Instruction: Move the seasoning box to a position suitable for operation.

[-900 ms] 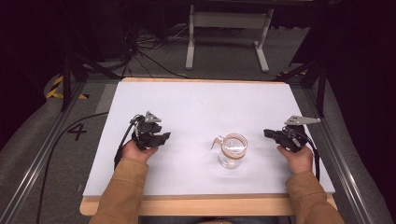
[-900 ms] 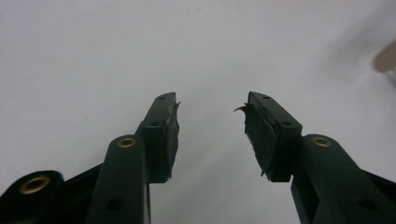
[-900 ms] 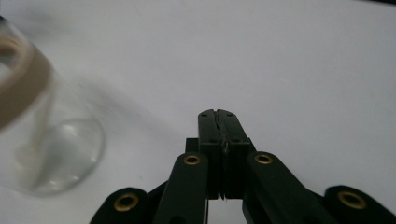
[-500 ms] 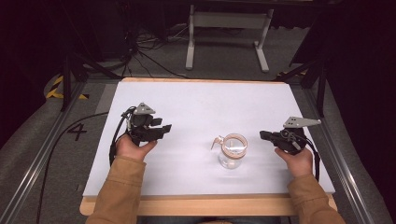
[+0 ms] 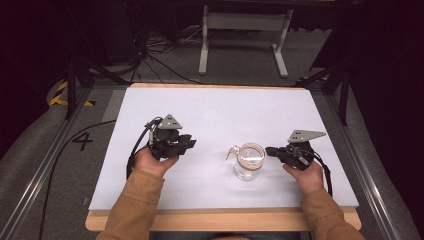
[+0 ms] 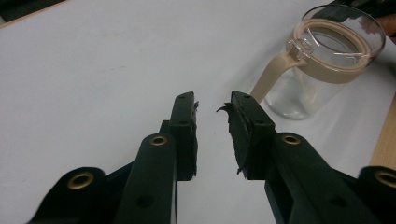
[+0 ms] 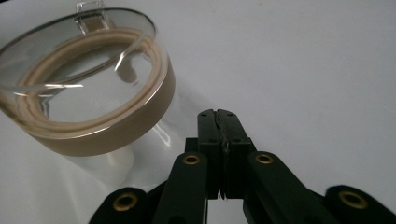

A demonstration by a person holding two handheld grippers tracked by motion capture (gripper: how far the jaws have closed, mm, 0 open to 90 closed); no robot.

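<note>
One marking is legible: a black digit "4" (image 5: 82,141) on the grey floor, just beside the left edge of the white-topped table (image 5: 210,107). The clear glass jar with a beige band (image 5: 248,161) and both grippers carry no readable text.

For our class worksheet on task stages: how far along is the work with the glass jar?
Done: nothing visible; the glass jar stands upright on the table, untouched. In hand: right gripper, jaws shut, sits beside its rim; left gripper, jaws open, points toward it. Left: grasping and handling the jar.
</note>
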